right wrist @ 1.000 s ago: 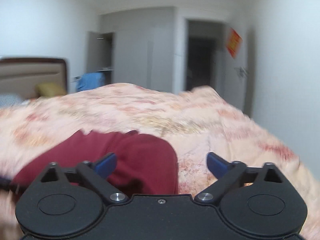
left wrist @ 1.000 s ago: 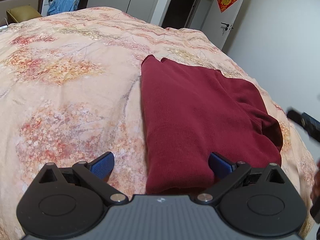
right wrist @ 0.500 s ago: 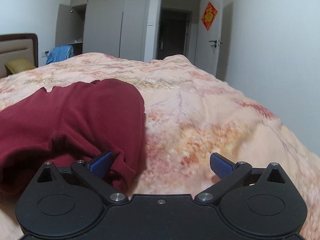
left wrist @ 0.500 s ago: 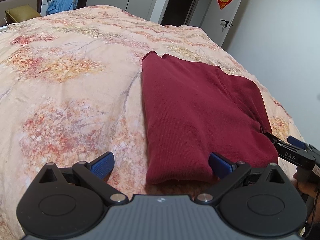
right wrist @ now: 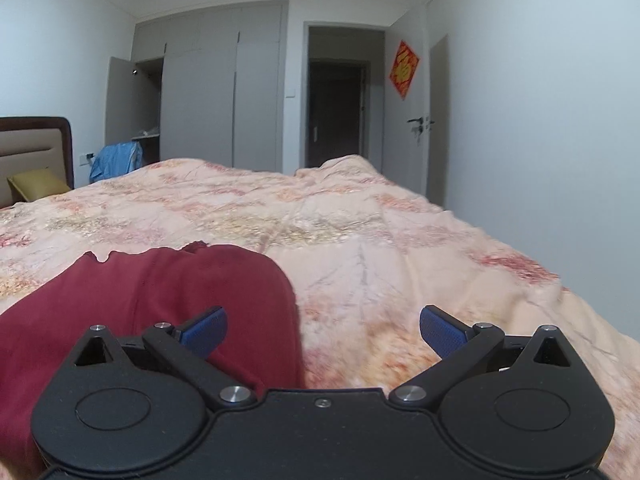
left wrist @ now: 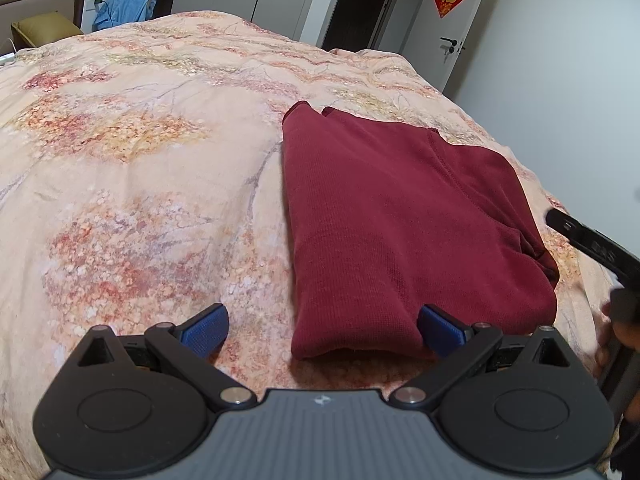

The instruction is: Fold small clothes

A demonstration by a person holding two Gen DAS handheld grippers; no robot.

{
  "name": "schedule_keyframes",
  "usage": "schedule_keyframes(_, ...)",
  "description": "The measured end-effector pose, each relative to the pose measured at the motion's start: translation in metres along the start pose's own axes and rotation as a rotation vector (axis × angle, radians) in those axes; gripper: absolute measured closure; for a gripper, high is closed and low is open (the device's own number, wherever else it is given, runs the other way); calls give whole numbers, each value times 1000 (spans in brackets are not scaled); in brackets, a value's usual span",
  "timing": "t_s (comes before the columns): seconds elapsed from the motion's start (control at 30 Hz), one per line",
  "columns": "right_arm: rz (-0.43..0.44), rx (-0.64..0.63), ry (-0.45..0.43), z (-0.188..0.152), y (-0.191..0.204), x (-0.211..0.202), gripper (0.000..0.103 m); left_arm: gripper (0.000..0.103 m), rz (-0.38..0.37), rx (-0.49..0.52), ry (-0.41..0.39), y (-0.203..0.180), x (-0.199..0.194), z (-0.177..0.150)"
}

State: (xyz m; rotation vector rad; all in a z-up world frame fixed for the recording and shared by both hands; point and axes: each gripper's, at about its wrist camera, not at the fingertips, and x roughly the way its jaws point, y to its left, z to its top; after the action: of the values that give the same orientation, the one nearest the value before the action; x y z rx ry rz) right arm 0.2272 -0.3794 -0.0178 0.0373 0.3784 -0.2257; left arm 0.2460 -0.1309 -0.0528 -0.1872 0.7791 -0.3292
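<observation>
A dark red knit garment (left wrist: 400,224), folded into a rough rectangle, lay on the peach floral quilt (left wrist: 140,168) of a bed, toward its right side in the left wrist view. The left gripper (left wrist: 322,326) hovered at the garment's near edge with its blue-padded fingers spread wide and holding nothing; the right pad overlapped the fabric's near corner in the picture, though contact could not be confirmed. The right gripper (right wrist: 323,326) was likewise spread apart and empty, its left pad in front of the garment's rounded right-hand fold (right wrist: 160,304) and its right pad over bare quilt (right wrist: 400,240). At the right edge of the left wrist view, part of the black right gripper body (left wrist: 596,244) and a hand (left wrist: 618,340) showed beside the garment.
</observation>
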Motion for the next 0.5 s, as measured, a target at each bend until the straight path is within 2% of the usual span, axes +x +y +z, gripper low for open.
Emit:
schedule_keyframes(0.1,63,-20,35,1,8,20,1,0,2,0,1,-1,1,0)
schedule_keyframes(0.23,38,-48,69,-4,7,42,1,0,0,-1,1,0,1,0)
schedule_keyframes(0.37,49,27,86,-15,-7,49,1,0,0,3,1,-1,2,0)
schedule_keyframes(0.5,50,47,81,-19,-9,48,1,0,6,11,0,-1,2,-1)
